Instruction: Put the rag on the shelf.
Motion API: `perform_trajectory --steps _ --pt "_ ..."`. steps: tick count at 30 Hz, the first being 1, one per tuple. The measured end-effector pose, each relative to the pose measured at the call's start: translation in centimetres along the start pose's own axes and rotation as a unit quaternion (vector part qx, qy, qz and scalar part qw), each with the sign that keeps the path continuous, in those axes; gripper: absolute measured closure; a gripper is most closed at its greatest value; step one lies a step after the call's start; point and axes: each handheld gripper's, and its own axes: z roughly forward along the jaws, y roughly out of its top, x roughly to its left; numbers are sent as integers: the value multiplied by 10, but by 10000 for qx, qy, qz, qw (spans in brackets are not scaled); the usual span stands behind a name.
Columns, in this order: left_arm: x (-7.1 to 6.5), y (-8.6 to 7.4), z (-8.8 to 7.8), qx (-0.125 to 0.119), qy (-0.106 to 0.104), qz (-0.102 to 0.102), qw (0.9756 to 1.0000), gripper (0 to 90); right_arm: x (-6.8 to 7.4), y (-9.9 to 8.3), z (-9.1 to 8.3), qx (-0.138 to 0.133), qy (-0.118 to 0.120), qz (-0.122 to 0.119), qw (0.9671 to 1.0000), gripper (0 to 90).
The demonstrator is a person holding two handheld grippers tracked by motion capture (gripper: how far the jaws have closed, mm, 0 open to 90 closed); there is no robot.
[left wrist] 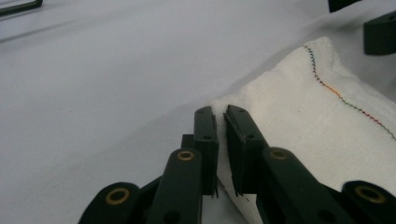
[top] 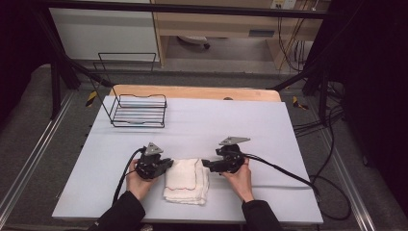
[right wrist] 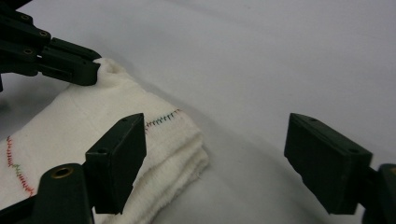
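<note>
At folded white stitched-edge cloth (top: pixel 186 180): left tongs (left wrist: pixel 220 122) pinched on far corner; right tongs (right wrist: pixel 212 154) wide open, empty. Seat deep before closing.

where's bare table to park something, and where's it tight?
Free: the sheet right of the wire rack, beyond the tongs, and the strip from the right tongs to the right edge. Crowded: near centre, both tongs at the folded cloth, left tongs gripping a corner.

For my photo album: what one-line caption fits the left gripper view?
Left gripper pinches a corner of the folded white cloth on the grey table.
</note>
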Motion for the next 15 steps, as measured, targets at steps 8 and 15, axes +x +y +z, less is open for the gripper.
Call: perform_trajectory --steps 8,15 --pt "-1 -2 3 -21 59 -20 10000 804 14 2 20 229 -91 -257 9994 363" --pt "0 -1 2 -6 87 -27 10000 767 17 0 22 371 -38 -109 9992 500"
